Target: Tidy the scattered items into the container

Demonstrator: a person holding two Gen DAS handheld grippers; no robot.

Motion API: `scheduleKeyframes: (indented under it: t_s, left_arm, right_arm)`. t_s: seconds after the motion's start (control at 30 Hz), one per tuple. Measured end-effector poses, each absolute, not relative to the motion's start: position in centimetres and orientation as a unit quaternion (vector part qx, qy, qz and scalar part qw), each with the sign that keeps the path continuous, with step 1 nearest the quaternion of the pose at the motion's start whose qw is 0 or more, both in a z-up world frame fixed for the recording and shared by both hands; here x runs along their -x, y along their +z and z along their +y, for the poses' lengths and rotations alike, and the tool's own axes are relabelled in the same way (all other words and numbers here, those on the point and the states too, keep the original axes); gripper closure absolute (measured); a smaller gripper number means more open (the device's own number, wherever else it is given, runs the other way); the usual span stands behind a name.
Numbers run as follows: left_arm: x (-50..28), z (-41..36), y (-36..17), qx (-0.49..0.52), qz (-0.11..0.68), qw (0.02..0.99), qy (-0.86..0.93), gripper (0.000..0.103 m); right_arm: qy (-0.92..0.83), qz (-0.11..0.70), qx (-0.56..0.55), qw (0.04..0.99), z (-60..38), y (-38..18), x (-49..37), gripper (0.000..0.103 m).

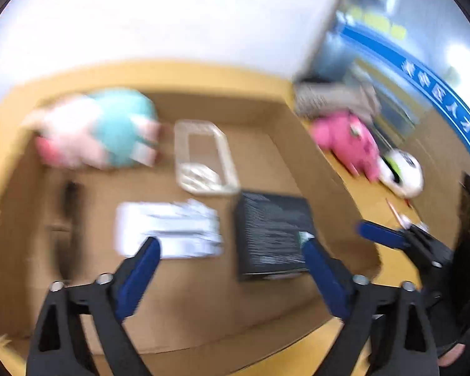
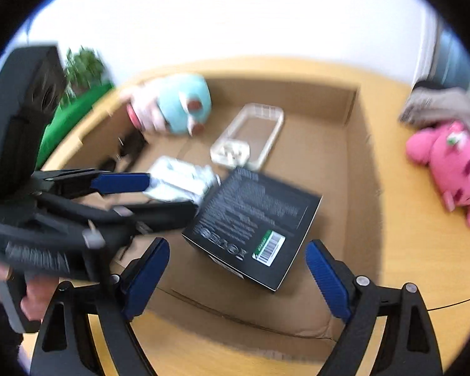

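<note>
Both grippers hang wide open and empty over the cardboard box (image 2: 354, 169), where the black carton (image 2: 253, 219) already lies. The pink plush toy (image 2: 448, 163) lies outside the box on its right, so the right gripper (image 2: 238, 269) looks nearer than the left gripper (image 1: 232, 266).

Open cardboard box (image 2: 357, 169) on a yellow table (image 2: 404, 225), seen over the right gripper (image 2: 238, 266).

The right gripper's 2 blue-padded fingers (image 2: 327, 279) stand wide apart at the bottom, nothing between them. Inside the box: a black carton (image 2: 253, 216) at centre, a clear tray (image 2: 250, 134) above it, a white packet (image 2: 178, 181) and a teal-and-pink plush (image 2: 178, 106) upper left. The left gripper (image 2: 159, 194) reaches in from the left, spread open. A pink plush (image 2: 454, 163) lies on the table at the right.
</note>
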State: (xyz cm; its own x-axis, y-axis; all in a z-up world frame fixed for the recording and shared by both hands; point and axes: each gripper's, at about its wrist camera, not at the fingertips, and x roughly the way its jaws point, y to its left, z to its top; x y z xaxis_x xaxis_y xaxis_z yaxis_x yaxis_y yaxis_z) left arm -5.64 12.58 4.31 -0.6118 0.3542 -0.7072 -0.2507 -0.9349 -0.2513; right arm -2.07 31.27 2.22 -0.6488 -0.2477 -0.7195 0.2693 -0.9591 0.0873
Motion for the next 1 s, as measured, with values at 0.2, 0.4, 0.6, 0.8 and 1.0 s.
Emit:
scheduleKeyframes:
  t_s: [0.2,0.4,0.6,0.8,1.0]
  left_arm:
    - [-0.6,6.8,3.0,0.301,-0.028,0.039,0.952,0.0]
    - [-3.0,5.4,-1.4,0.26,0.024,-0.019,0.965,0.0]
    - [-3.5,4.7,-1.9,0.235,0.015,-0.013,0.972,0.0]
    - [-3.1,3.9,-2.0,0.251,-0.013,0.017,0.968,0.0]
    - [-3.0,4.2,-1.9,0.252,-0.018,0.015,0.967,0.0]
  right_arm:
    - [-0.954,0.015,-0.29,0.077,30.1,0.3,-2.4,0.012]
    - [-0.968,0.009,-0.247,0.035,29.3,-2.9,-2.7,0.009]
    - [-0.968,0.006,-0.249,0.028,29.0,-3.0,-2.9,0.001]
    - [-0.968,0.005,-0.249,0.028,29.0,-2.9,-3.0,0.001]
    - [-0.968,0.005,-0.249,0.028,29.0,-2.9,-3.0,0.001]
